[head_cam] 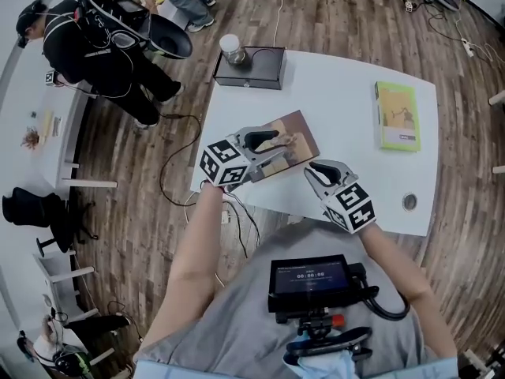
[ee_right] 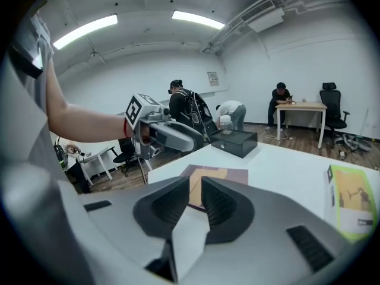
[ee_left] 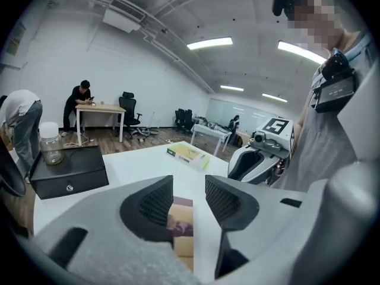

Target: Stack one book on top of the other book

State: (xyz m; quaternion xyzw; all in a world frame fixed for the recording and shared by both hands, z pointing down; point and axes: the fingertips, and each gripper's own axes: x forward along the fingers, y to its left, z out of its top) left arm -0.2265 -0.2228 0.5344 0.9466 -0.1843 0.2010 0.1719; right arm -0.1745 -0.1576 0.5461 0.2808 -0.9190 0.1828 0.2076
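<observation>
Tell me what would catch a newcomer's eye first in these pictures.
First, the two grippers with marker cubes at the table's near edge: the left gripper, jaws apart, over the brown book, the right gripper shut beside it. Next, the bright green book lying alone on the white table's right side.

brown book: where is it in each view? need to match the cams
Head view: brown book at centre, slightly left.
Left gripper view: bottom centre, partly covered.
Right gripper view: centre, just below the middle.
Shared landmark: black box, in the head view above the book, left edge in the left gripper view, beyond the book in the right gripper view.
</observation>
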